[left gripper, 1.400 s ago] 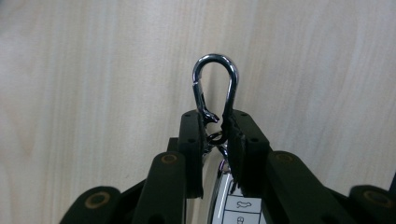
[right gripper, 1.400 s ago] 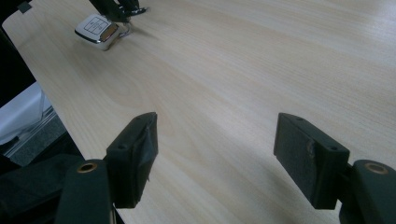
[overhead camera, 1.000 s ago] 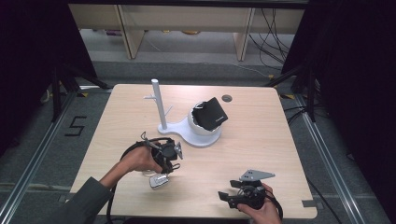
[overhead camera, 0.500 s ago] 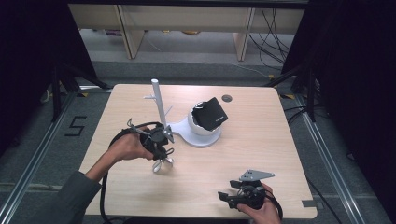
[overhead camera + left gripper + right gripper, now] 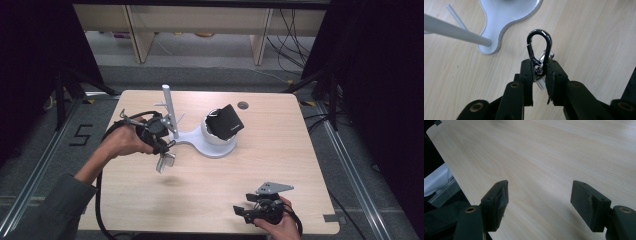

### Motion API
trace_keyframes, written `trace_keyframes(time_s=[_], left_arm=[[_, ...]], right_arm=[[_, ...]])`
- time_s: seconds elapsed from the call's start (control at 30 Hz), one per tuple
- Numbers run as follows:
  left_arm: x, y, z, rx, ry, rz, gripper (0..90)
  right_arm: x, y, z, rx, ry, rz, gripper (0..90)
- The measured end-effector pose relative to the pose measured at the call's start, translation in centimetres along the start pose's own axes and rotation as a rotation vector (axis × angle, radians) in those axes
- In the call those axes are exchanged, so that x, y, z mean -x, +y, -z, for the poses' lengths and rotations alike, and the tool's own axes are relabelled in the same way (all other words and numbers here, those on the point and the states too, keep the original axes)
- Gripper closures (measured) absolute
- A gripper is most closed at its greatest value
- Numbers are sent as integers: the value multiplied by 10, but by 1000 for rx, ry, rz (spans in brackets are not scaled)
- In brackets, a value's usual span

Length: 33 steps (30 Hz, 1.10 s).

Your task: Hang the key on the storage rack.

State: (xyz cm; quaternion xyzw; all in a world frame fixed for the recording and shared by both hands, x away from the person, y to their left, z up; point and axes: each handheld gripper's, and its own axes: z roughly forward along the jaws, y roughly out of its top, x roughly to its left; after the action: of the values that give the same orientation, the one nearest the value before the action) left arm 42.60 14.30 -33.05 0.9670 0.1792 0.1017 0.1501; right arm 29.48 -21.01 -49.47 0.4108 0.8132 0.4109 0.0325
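- The left tool (image 5: 539,75) was pinching the lower end of a black carabiner (image 5: 539,51), its jaws pressed in on the clip's narrow end with a small gap left by the metal between them.
- The carabiner's long axis ran straight out from the left tool's tips; its rounded closed end pointed away from the tool and its gate sat on the tool's left side.
- Something silvery, probably keys (image 5: 165,161), hung below the left tool, clear of the bench (image 5: 310,150); in the left gripper view only a blurred glint showed behind the jaws.
- Just ahead and to the left of the carabiner's far end stood a white stand (image 5: 506,17), with its upright post (image 5: 169,110) and thin side pegs; the clip was near the post but not touching it.
- Farther along the same base sat a cup-shaped holder carrying a tilted black box (image 5: 227,121).
- Judged from this: the pick-up looked done and the clip was raised. Hanging it on a peg seemed to be what was left, with the loop not yet over any peg.
- The right tool (image 5: 252,211) rested low at the near edge of the bench, well apart from the stand, its jaws spread wide with nothing between them.
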Motion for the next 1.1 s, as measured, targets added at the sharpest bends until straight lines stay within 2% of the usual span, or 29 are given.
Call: trace_keyframes(time_s=[0.03, 0.1, 0.17, 0.27, 0.3, 0.4, 0.5, 0.53, 0.6, 0.7, 0.73, 0.9, 1.0, 1.1], left_arm=[[-6, -1, 6, -6, 13, 17, 758], [-11, -3, 11, 18, 21, 57, 758], [-15, -4, 14, 13, 19, 58, 759], [-28, -6, 25, 10, 47, 88, 758], [-28, -6, 25, 10, 47, 88, 759], [-40, -9, 32, 6, 64, 129, 759], [-46, -11, 35, -5, 76, 131, 759], [-52, -13, 37, 1, 84, 152, 759], [-56, -14, 38, -2, 87, 158, 759], [-61, -15, 39, -6, 102, 191, 759], [-66, -15, 40, -8, 112, 214, 759], [-74, -13, 42, -23, 121, 223, 759], [-79, -11, 42, -15, 129, 256, 759], [-83, -9, 43, -20, 127, 260, 759]], right_arm=[[0, 0, 0, 0, -1, -1, 315], [0, 0, 0, 1, 0, -2, 315], [0, 0, 0, 0, 1, -1, 315], [0, 0, 0, -1, -2, -2, 315], [0, 0, 0, -1, -2, -2, 315], [0, 0, 0, -2, -5, -2, 315], [0, 0, 0, -1, -3, 0, 315], [0, 0, 0, -3, -3, 2, 315], [0, 0, 0, -2, -2, 0, 315], [0, 0, 0, -1, -2, -2, 315], [0, 0, 0, -3, -2, 1, 315], [0, 0, 0, -4, -2, 3, 315], [0, 0, 0, -2, -1, 3, 315], [0, 0, 0, -4, 1, 3, 315]])
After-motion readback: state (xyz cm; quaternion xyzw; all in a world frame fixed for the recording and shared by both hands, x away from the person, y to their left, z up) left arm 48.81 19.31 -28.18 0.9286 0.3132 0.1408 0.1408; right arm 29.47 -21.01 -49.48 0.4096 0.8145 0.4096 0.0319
